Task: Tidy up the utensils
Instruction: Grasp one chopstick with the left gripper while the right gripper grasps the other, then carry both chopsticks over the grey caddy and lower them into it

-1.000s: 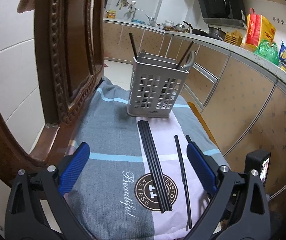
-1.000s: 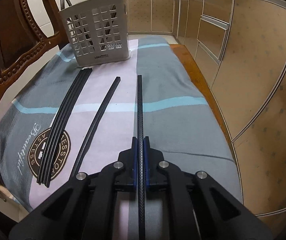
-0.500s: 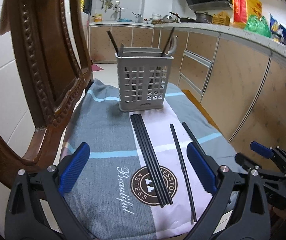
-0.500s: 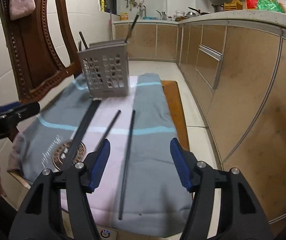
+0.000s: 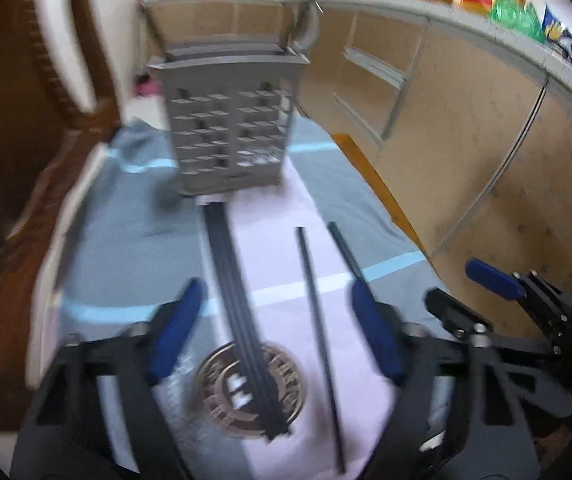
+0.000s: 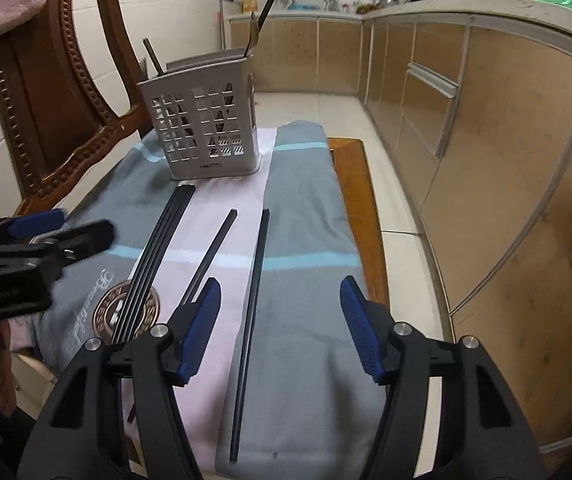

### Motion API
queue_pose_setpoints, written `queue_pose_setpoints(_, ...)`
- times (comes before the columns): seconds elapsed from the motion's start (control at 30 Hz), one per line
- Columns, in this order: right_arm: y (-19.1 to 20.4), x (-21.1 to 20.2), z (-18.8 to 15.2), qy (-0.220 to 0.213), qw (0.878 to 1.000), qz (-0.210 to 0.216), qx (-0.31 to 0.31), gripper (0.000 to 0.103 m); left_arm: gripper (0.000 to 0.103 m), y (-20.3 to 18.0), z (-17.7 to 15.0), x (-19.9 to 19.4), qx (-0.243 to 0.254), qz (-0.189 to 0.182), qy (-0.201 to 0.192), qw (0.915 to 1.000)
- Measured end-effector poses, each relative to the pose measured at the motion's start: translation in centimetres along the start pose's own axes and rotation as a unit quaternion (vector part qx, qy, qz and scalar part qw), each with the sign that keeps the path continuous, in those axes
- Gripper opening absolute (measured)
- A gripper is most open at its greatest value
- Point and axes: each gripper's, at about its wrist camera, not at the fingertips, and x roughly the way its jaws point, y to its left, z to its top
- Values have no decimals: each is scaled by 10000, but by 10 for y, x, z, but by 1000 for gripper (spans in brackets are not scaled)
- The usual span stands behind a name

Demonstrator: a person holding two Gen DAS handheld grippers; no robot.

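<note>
Left wrist view: the left tool (image 5: 274, 332) is seen closing, nothing pinched, above a bundle of black chopsticks (image 5: 242, 312) at twelve o'clock, short of the grey utensil basket (image 5: 230, 128). Rightward, two single chopsticks (image 6: 210, 256) (image 6: 252, 280) lie on the cloth (image 6: 305, 240). The right tool (image 6: 282, 320) is spread, empty. The sticks are judged light, stiff, slippery; mid-length is advised for gripping.

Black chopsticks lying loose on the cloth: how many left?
6. Four bundled side by side below the grey utensil holder, one single beside them, one further right. More stand inside the holder, partly hidden.
</note>
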Motion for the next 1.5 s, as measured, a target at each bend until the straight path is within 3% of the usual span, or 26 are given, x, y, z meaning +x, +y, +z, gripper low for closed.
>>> queue_pose_setpoints(0.17, -22, 17, 8, 28, 9993, 68, 373, 59, 63, -27, 27, 51, 230, -40, 482, 9986)
queue_pose_setpoints(0.4, -20, 29, 6, 92, 9993, 185, 305, 59, 42, -28, 37, 124, 91, 228, 1243, 9919)
queue_pose_setpoints(0.47, -20, 32, 7, 123, 9992, 218, 309, 59, 39, -29, 38, 129, 189, 347, 1091, 9932)
queue_pose_setpoints(0.5, -19, 33, 8, 129, 9993, 220, 285, 59, 28, -29, 39, 132, 188, 370, 1080, 9933)
queue_pose_setpoints(0.53, -18, 34, 8, 132, 9992, 239, 279, 59, 8, -27, 40, 134, 135, 373, 1068, 9935)
queue_pose_setpoints(0.63, -13, 37, 12, 158, 9992, 283, 215, 59, 7, -16, 43, 134, -77, 89, 1043, 9945)
queue_pose_setpoints(0.8, -4, 53, 25, 236, 9992, 326, 80, 59, 7, 9, 50, 73, -488, -397, 254, 9977)
queue_pose_setpoints(1.0, 15, 97, 51, 667, 9969, 317, -260, 58, 7, 31, 51, -33, -585, -556, -724, 9941)
queue_pose_setpoints(1.1, 21, 126, 57, 1093, 9933, 213, -317, 45, 7, 35, 46, -67, -539, -508, -975, 9925)
queue_pose_setpoints(1.13, 23, 134, 57, 1275, 9910, 226, -326, 36, 7, 36, 45, -78, -503, -471, -1020, 9924)
queue_pose_setpoints(1.2, 27, 141, 56, 1373, 9893, 130, -468, 31, 7, 42, 40, -95, -455, -371, -1143, 9917)
queue_pose_setpoints(1.27, 32, 144, 59, 1462, 9872, 257, -577, 9, 7, 42, 36, -107, -402, -285, -1211, 9914)
queue_pose_setpoints(1.4, 24, 130, 62, 1336, 9885, 524, -481, 7, 7, 43, 36, -126, -355, -206, -1292, 9908)
queue_pose_setpoints(1.5, 18, 89, 66, 925, 9922, 744, -382, 7, 7, 45, 35, -142, -369, -191, -1324, 9903)
